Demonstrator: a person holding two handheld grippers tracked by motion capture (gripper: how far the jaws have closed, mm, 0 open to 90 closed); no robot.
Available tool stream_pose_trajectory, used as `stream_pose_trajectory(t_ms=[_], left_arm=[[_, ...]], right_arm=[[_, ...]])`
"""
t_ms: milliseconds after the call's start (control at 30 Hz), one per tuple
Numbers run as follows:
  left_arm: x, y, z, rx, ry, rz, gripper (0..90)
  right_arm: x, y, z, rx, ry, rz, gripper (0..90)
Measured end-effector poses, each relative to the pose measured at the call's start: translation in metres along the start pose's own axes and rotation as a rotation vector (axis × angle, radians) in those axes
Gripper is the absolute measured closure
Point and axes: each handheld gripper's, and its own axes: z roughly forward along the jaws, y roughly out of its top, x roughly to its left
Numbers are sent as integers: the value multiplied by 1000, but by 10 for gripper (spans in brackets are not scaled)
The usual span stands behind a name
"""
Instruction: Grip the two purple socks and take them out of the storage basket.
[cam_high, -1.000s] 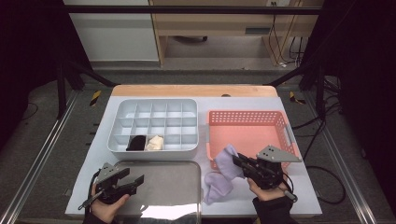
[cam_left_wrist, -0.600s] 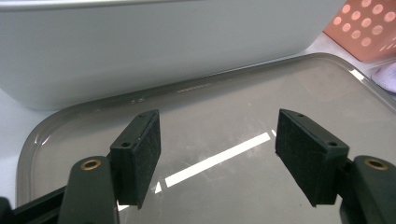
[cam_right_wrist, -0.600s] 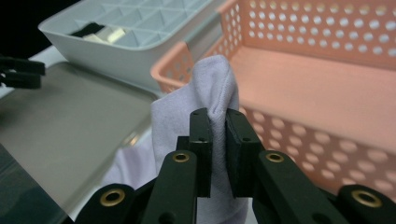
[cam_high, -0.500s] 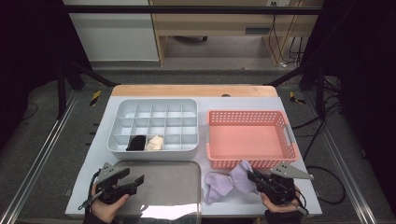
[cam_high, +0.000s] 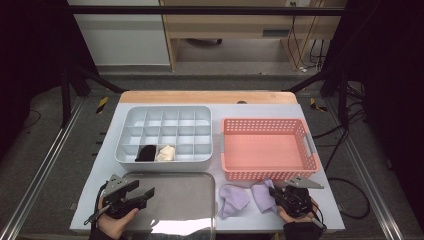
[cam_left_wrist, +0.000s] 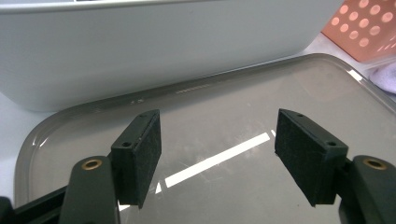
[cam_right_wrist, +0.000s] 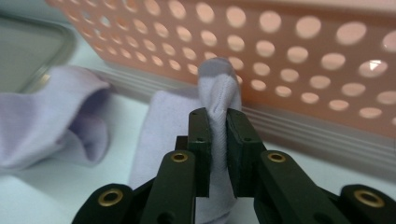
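Close up, we note the lavender sock (cam_right_wrist: 217, 100) pinched in the right gripper (cam_right_wrist: 218, 154), on the table just before the pink basket (cam_high: 267, 172). Second sock (cam_high: 232, 199) beside it. Left gripper (cam_left_wrist: 217, 161) gapes over grey tray (cam_left_wrist: 243, 107). Tray's embossed marking unreadable.

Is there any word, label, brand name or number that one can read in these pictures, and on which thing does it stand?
No text can be read.
Grey tray: a short embossed mark on its far rim, too small and blurred to read.
Pink basket, white divided box, purple cloth: no lettering.
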Motion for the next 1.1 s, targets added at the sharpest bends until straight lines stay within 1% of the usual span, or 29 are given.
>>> stream_pose_trajectory(t_ms=[67,100,133,167,233,267,300,333,367,433,467,500,533,567,633,733,767,800,833,867,900,933,967,1000,1033,1100], left_arm=[[0,0,0,1,-1,1,312],[0,0,0,-1,-1,2,312],[0,0,0,-1,-1,2,312],[0,0,-1,-3,-2,0,312],[0,1,-1,-4,-3,1,312],[0,1,-1,-4,-3,1,312],[0,1,-1,-3,-4,2,312],[0,1,0,-2,-4,2,312],[0,1,0,-2,-5,2,312],[-1,1,0,-5,-6,-1,312],[-1,1,0,-7,-8,-4,313],[-1,1,-1,-9,-11,-6,313],[-2,1,-1,-12,-11,-3,318],[-2,2,-1,-14,-10,-2,318],[-3,2,-1,-16,-11,-4,326],[-5,3,-2,-18,-12,-2,338],[-6,3,-2,-19,-19,-5,342],[-6,3,-2,-19,-19,-5,344],[-7,3,-2,-17,-23,-4,345],[-7,3,-2,-17,-23,-4,345],[-7,3,-3,-17,-26,-6,345],[-8,3,-3,-19,-27,-6,347],[-8,3,-3,-20,-29,-7,347],[-8,3,-3,-20,-29,-7,347],[-8,3,-3,-18,-29,-5,347],[-9,3,-3,-16,-29,-3,348]], right_arm=[[-1,-1,4,24,-17,0,799],[-2,-2,7,37,-21,12,774],[-2,-2,7,37,-21,12,774],[-2,-2,6,20,-24,12,721],[-1,0,1,-24,-32,2,687],[-1,0,1,-24,-32,2,687],[0,1,-1,-48,-37,-7,670],[1,3,-3,-67,-36,-8,658],[2,4,-6,-90,-33,-20,650],[7,8,-10,-119,-32,-36,643],[14,13,-15,-156,-11,-63,646],[14,13,-15,-156,-11,-63,646],[25,18,-19,-179,31,-92,660],[25,18,-19,-179,31,-92,660],[34,21,-18,-185,65,-116,669],[48,22,-13,-150,146,-143,679],[57,21,-8,-129,182,-172,685],[57,21,-8,-129,182,-172,685],[67,21,-4,-106,213,-197,684],[67,21,-4,-106,213,-197,684],[72,20,-1,-95,227,-210,684],[79,18,6,-71,252,-213,685],[81,17,9,-62,262,-220,685],[81,17,9,-62,262,-220,685],[86,16,15,-38,282,-228,684],[90,15,19,-25,299,-241,683]])
